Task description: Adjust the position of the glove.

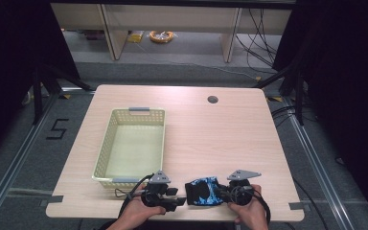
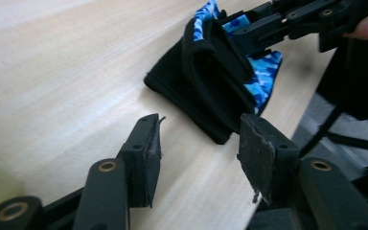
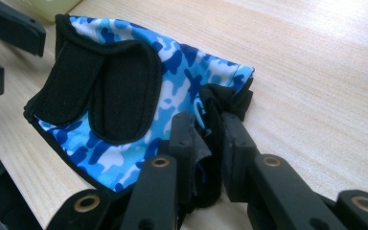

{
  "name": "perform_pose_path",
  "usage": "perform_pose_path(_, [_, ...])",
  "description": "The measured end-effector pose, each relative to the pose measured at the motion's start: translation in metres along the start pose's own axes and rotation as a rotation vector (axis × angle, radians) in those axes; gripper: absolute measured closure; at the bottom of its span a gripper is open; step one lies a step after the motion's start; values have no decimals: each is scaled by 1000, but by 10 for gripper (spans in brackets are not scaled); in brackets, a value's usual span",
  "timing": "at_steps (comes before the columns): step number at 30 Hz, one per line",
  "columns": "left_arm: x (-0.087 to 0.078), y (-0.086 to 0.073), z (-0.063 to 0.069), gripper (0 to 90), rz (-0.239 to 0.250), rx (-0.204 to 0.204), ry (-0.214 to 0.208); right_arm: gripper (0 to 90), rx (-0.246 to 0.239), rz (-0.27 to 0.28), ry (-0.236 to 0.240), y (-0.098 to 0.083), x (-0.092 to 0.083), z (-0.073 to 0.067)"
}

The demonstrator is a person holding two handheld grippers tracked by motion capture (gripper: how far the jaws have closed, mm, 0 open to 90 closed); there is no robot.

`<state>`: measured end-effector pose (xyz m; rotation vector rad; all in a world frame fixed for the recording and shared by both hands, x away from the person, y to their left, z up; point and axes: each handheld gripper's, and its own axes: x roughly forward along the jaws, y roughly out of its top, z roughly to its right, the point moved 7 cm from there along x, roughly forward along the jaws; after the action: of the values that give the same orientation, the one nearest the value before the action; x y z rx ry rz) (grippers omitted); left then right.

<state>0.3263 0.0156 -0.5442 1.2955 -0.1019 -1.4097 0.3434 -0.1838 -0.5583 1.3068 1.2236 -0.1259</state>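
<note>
**Glove pinched at the table's near edge**

The blue camouflage glove (image 1: 202,191) lies low and centre in the high view, on the wooden table (image 1: 211,139). My right gripper (image 3: 206,143) is clamped on its black edge. My left gripper (image 2: 199,153) stands open just beside it, pads off the fabric. The yellow basket (image 1: 103,148) sits further left.

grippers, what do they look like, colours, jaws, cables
Both the left gripper and right gripper are black, each topped by a grey three-cornered plate and trailing a black cable. Their jaws are black bars with brass-coloured rivets and worn, frayed black pads. No sleeves are visible.
</note>
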Motion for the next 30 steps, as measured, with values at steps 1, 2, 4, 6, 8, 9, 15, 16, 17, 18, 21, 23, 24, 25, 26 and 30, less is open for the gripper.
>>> perform_pose_path(1, [0,0,-1,494,-7,3,-2,785,-9,12,15,0,1,1])
perform_pose_path(2, [1,1,-1,495,-1,0,9,785,-12,10,18,0,0,1])
perform_pose_path(4, [3,2,-2,500,-15,-8,-1,786,-10,15,15,0,0,2])
perform_pose_path(6, [6,2,-2,505,-16,-21,-1,786,-22,12,25,-1,-1,2])
perform_pose_path(8, [10,2,-2,515,-25,-24,-2,785,-24,20,27,-2,-1,2])
perform_pose_path(9, [12,2,-1,520,-27,-22,-6,785,-20,7,29,-3,-2,2])
perform_pose_path(15, [25,3,3,549,-58,-28,-17,782,-15,35,51,-3,-1,2])
perform_pose_path(16, [28,3,4,553,-61,-34,-14,781,4,20,56,-4,-2,0])
perform_pose_path(17, [29,4,4,567,-59,-37,-5,781,-7,21,56,-4,-2,1])
perform_pose_path(18, [31,5,5,568,-62,-34,-22,780,-20,24,52,-4,-2,2])
perform_pose_path(21, [33,7,5,558,-58,-46,-15,780,-27,27,53,-4,-2,3])
perform_pose_path(23, [34,7,6,560,-48,-49,-11,779,-28,29,55,-4,-2,3])
perform_pose_path(24, [35,7,7,571,-42,-45,-13,779,-23,24,53,-4,-2,2])
perform_pose_path(25, [36,8,7,582,-34,-60,-9,779,-27,25,53,-4,-2,2])
perform_pose_path(26, [36,8,7,591,-38,-74,-31,780,-23,23,53,-4,-2,2])
perform_pose_path(30, [39,8,5,668,-12,-87,-24,779,-33,32,46,-3,-2,4])
